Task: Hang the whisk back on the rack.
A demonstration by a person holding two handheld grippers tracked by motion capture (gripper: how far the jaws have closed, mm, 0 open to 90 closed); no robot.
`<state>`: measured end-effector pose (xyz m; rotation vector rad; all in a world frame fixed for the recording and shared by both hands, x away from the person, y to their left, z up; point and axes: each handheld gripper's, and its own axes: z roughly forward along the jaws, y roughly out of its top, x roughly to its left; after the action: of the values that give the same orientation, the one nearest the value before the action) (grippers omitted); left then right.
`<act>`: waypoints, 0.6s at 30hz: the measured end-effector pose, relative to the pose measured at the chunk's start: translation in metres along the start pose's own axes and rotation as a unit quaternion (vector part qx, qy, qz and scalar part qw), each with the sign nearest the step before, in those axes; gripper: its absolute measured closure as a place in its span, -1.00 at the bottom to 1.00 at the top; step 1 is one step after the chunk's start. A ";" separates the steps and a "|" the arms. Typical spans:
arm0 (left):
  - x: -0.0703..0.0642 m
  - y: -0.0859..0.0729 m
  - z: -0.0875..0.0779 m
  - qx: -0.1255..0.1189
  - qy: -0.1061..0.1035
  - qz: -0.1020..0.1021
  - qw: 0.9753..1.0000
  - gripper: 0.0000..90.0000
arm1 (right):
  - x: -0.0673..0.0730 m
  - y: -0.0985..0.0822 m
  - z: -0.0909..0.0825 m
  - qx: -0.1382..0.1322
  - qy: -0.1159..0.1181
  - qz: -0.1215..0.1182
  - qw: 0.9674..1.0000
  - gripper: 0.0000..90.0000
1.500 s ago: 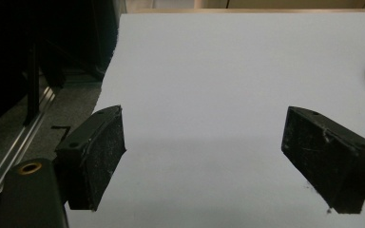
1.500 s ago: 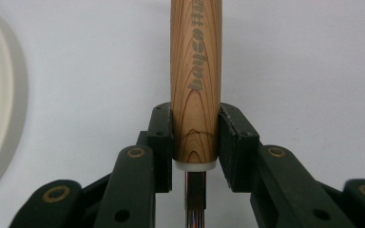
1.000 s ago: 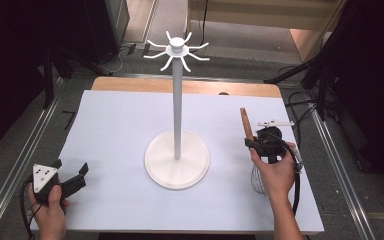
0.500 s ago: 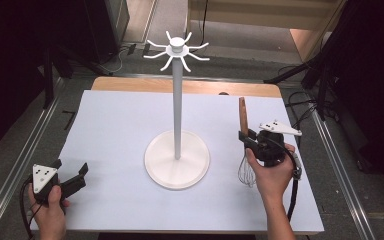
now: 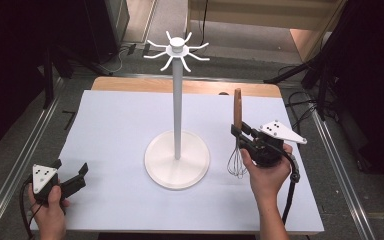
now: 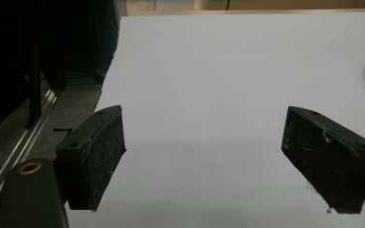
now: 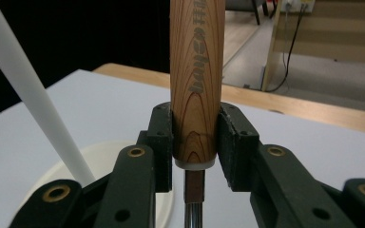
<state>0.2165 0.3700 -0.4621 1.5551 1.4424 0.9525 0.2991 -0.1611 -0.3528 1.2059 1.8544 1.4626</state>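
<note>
Upright, wooden-handled wire whisk (image 5: 237,135), gripper-clamped (image 5: 241,134)

I see the whisk (image 5: 237,135) held upright off the counter (image 5: 115,130), handle up and wires down. Its handle is a round wooden bar, reddish brown with clear grain, and pale lettering runs along it in the right gripper view (image 7: 196,80). The lower end of that handle sits pinched between the 2 pads of my right hand-held gripper (image 5: 241,134). Below the wood I see a pale collar, then a short metal shank. The wire head is a small silvery balloon hanging clear above the counter, right of the white stand's round base (image 5: 177,167) and apart from it. The handle stands nearly vertical.
</note>
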 end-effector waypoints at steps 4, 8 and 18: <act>0.000 0.000 0.000 0.001 0.000 0.000 1.000 -0.66 | 0.007 0.007 -0.004 -0.028 0.016 -0.001 0.999 0.57; 0.000 0.000 0.000 0.001 0.000 0.000 1.000 -0.66 | 0.016 0.013 -0.005 -0.046 0.032 -0.010 0.998 0.57; 0.000 0.000 0.000 0.001 -0.001 -0.001 1.000 -0.66 | 0.033 0.023 -0.003 -0.105 0.056 -0.026 0.993 0.57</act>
<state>0.2166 0.3703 -0.4620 1.5561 1.4437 0.9490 0.2876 -0.1334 -0.3256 0.9867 1.7381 1.6791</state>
